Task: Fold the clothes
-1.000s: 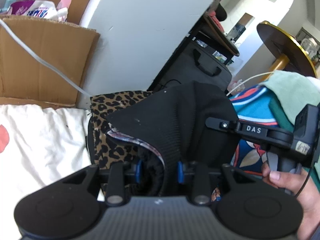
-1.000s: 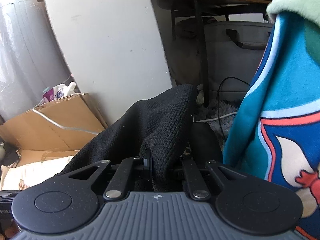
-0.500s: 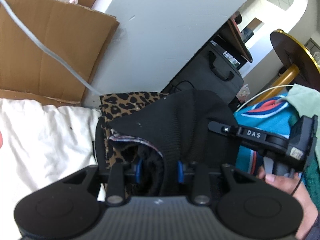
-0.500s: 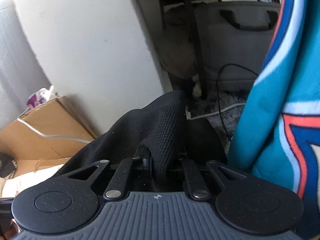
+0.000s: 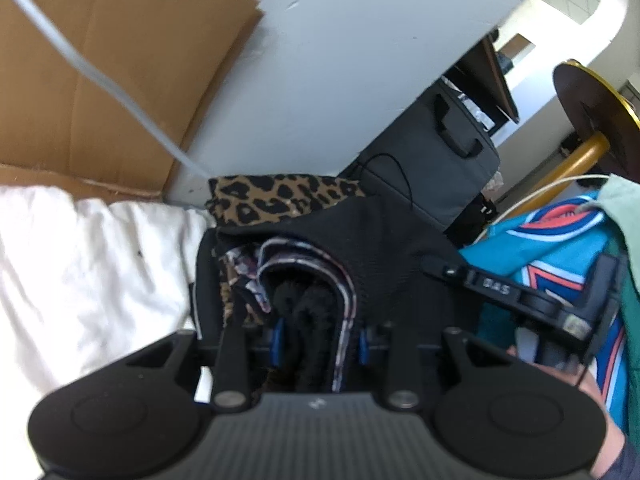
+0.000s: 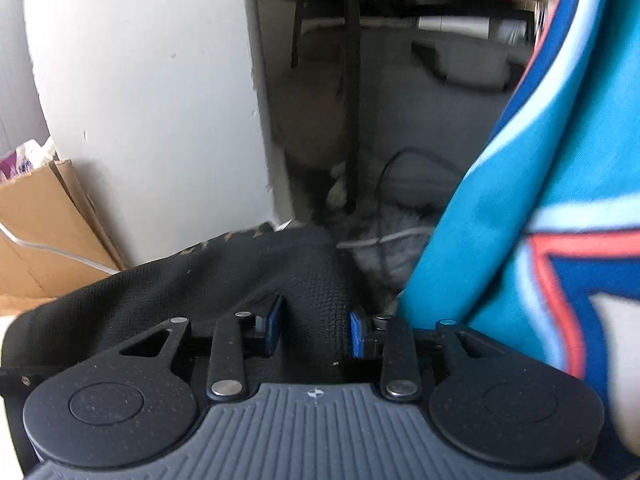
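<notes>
On the far left a white sheet covers what looks like a bed, with flattened cardboard leaning behind it. Next along, at the sheet's edge, lies a leopard-print garment, and the black knit garment sits bunched on top of it, just in front of both cameras.

The left claw has its blue pads a fair way apart, yet a thick wad fills the gap – fuzzy black folds and a pale patterned hem – so it reads as clamped on the black knit garment. The right claw, seen from its own camera, has its jaws noticeably apart with a flat band of the same black knit running between them. The cloth looks slack there, and I cannot tell whether the pads are gripping it or only standing around it.

To the right hangs a teal printed garment, with a mint one above it in the left view – these look like a pile waiting for folding, though that is a guess.

As for progress, the black piece is doubled over on itself, low and resting on the leopard print. That fits a fold being laid down, or a bundle being gathered up. No flat, squared-off result shows.
</notes>
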A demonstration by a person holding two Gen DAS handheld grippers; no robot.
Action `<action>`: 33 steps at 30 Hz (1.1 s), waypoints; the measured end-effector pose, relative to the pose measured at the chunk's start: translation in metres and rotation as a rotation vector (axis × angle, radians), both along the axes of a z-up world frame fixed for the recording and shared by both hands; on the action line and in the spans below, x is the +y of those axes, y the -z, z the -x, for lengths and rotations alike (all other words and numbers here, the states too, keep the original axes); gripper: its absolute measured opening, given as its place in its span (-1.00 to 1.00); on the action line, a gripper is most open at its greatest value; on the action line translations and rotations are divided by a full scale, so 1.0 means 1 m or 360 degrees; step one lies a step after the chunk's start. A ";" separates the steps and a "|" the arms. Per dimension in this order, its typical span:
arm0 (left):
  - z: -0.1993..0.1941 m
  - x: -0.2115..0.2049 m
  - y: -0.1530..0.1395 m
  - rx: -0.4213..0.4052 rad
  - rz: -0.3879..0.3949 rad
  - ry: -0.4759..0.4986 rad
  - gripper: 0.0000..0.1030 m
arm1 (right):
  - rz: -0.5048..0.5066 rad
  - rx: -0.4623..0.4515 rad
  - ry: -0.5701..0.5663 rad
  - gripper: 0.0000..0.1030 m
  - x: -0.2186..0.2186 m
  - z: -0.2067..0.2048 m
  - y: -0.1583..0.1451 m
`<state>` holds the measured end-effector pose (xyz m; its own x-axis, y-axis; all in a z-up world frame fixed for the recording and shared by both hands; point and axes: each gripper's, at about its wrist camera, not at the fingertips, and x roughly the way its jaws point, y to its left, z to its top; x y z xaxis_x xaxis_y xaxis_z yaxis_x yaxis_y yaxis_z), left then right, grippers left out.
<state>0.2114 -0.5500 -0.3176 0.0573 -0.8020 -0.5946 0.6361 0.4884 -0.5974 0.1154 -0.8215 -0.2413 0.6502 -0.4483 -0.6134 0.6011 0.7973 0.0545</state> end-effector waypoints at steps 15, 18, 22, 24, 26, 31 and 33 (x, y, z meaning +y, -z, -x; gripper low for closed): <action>-0.004 0.008 0.001 0.0062 0.0065 -0.0092 -0.33 | -0.0125 -0.0094 0.0073 -0.25 0.004 0.030 0.014; -0.006 0.007 0.001 0.0056 0.0060 -0.0091 -0.33 | -0.0155 -0.0083 0.0081 -0.25 0.003 0.033 0.025; -0.007 0.003 -0.001 0.0040 0.0043 -0.0064 -0.33 | -0.0194 -0.0068 0.0091 -0.25 0.000 0.037 0.040; -0.007 0.000 -0.002 0.0035 0.0034 -0.0051 -0.32 | -0.0197 -0.0062 0.0115 -0.25 0.001 0.042 0.041; -0.008 0.000 -0.002 0.0039 0.0030 -0.0040 -0.31 | -0.0193 -0.0056 0.0146 -0.25 0.004 0.048 0.040; -0.009 0.002 -0.006 0.0050 0.0036 -0.0013 -0.20 | -0.0186 -0.0095 0.0192 -0.25 0.014 0.062 0.031; -0.010 0.003 -0.010 0.0044 0.0052 -0.0015 -0.16 | -0.0185 -0.0157 0.0160 -0.25 0.023 0.065 0.022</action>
